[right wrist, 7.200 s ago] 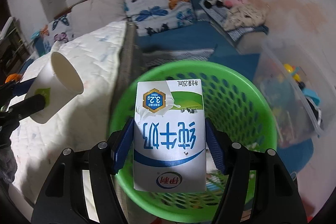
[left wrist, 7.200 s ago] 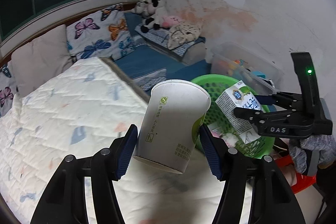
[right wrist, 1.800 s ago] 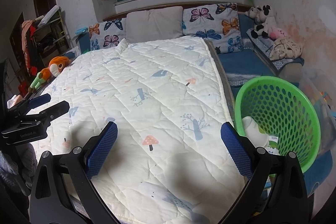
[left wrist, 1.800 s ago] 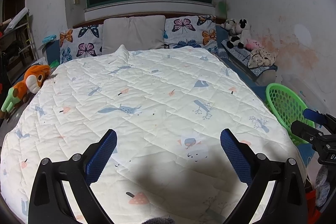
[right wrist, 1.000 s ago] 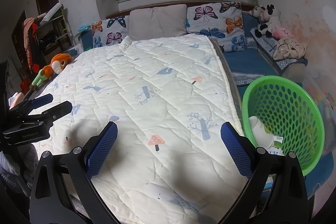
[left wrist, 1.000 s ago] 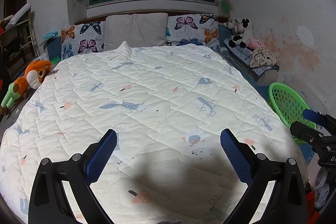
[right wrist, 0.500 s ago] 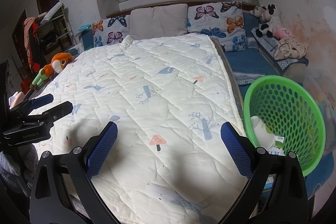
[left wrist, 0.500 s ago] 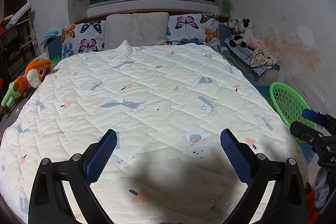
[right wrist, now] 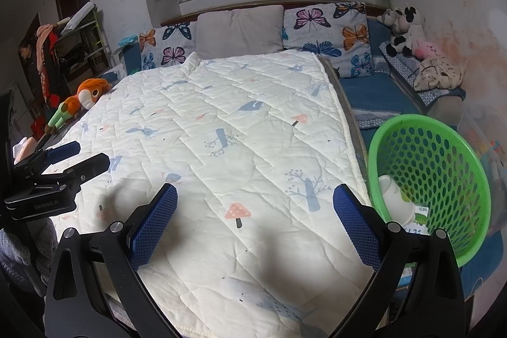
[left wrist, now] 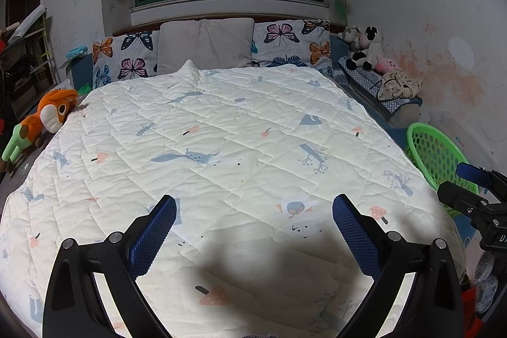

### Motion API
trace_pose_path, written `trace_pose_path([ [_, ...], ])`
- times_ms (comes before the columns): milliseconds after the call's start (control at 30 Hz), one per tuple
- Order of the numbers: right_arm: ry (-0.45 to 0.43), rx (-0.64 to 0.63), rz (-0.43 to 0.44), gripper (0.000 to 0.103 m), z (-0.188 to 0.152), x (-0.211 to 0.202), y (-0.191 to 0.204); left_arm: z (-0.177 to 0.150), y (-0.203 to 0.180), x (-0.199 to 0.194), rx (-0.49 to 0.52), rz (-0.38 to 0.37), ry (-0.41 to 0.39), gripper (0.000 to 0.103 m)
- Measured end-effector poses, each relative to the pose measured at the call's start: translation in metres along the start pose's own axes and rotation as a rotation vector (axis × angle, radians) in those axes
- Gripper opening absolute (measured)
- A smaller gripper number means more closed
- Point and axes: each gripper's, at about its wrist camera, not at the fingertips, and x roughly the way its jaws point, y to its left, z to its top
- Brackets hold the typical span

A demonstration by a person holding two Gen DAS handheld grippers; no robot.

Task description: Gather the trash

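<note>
Trash: none seen on quilt [left wrist: 240, 129]; only pieces visible lay inside green basket [right wrist: 443, 167] at bed's right side, white cup [right wrist: 393, 198] and carton edge [right wrist: 420, 213] at bottom. Left gripper [left wrist: 253, 233] over quilt near foot of bed, fingers wide apart, empty, far from basket. Right gripper [right wrist: 255, 227] near quilt's right edge, fingers wide apart, empty; basket just to its right, so right hand was nearer. Cup partly behind right finger, carton mostly hidden; cup's axis unclear. Floor beyond bed not visible.

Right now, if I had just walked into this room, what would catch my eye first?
Probably the big cream quilt covering the bed, dotted with little animals and mushrooms, with butterfly pillows at its head. Next, the bright green basket beside the bed's right edge, with a white cup inside. An orange plush toy lies at the left edge.
</note>
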Motion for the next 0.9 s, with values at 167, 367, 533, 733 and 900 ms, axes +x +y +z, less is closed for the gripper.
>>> trace_pose_path([
  [167,0.002,0.0,0.001,0.098,-0.0001,0.0003,0.0003,0.0,0.0,0.0001,0.0,-0.001,0.0,0.096],
  [367,0.003,-0.001,0.003,0.098,0.0002,0.0009,0.0005,-0.0004,0.0,0.0003,0.0,-0.001,0.001,0.096],
  [533,0.004,-0.002,0.004,0.098,-0.0003,0.0013,0.0008,0.0003,0.0,0.0002,0.001,0.0,0.001,0.096],
  [733,0.005,-0.002,0.003,0.098,0.0002,0.0022,0.0013,-0.0008,0.0008,0.0011,-0.001,0.001,0.003,0.096],
  [900,0.011,0.005,0.005,0.098,0.0007,0.0039,0.0007,-0.0043,0.0048,0.0028,-0.01,0.004,0.008,0.096],
])
